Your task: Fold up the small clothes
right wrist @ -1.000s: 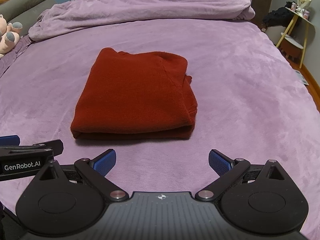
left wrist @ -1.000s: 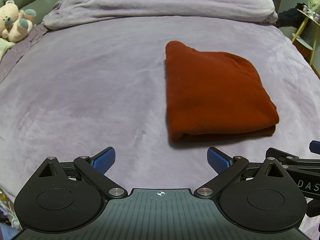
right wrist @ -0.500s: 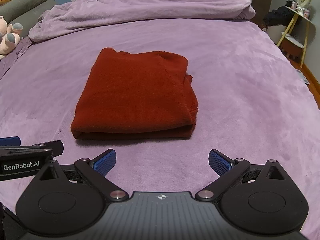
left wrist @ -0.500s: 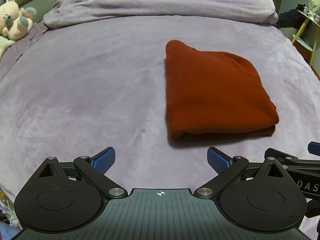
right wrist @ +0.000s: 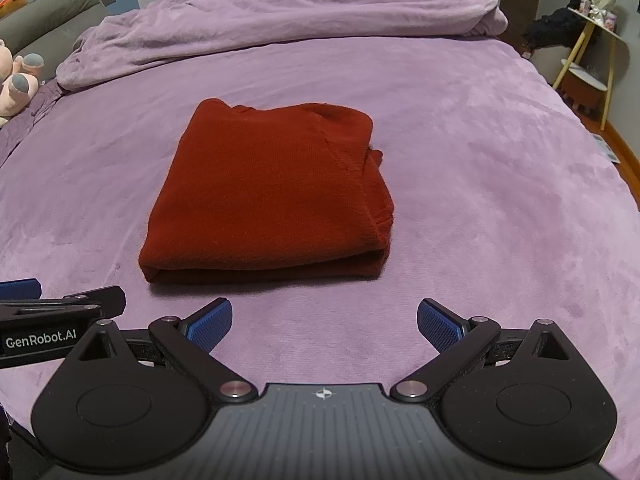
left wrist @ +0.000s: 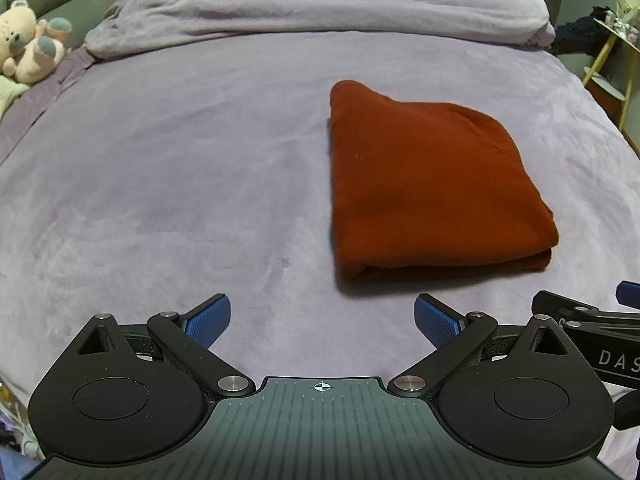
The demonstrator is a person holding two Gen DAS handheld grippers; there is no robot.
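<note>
A rust-red knitted garment (left wrist: 432, 184) lies folded into a thick rectangle on the purple bed (left wrist: 180, 168); it also shows in the right wrist view (right wrist: 268, 196). My left gripper (left wrist: 322, 318) is open and empty, just short of the garment's near left corner. My right gripper (right wrist: 324, 320) is open and empty, just short of the garment's near right edge. Each gripper's side shows in the other's view, the right one (left wrist: 592, 316) and the left one (right wrist: 52, 312). Neither touches the garment.
A rumpled purple duvet (right wrist: 288, 12) is heaped along the bed's far end. A plush bear (left wrist: 28, 48) sits at the far left. A small yellow-legged side table (right wrist: 592, 52) stands off the bed's right side.
Almost nothing: the garment lies still and both grippers stay open, with only a slight drift of the views.
</note>
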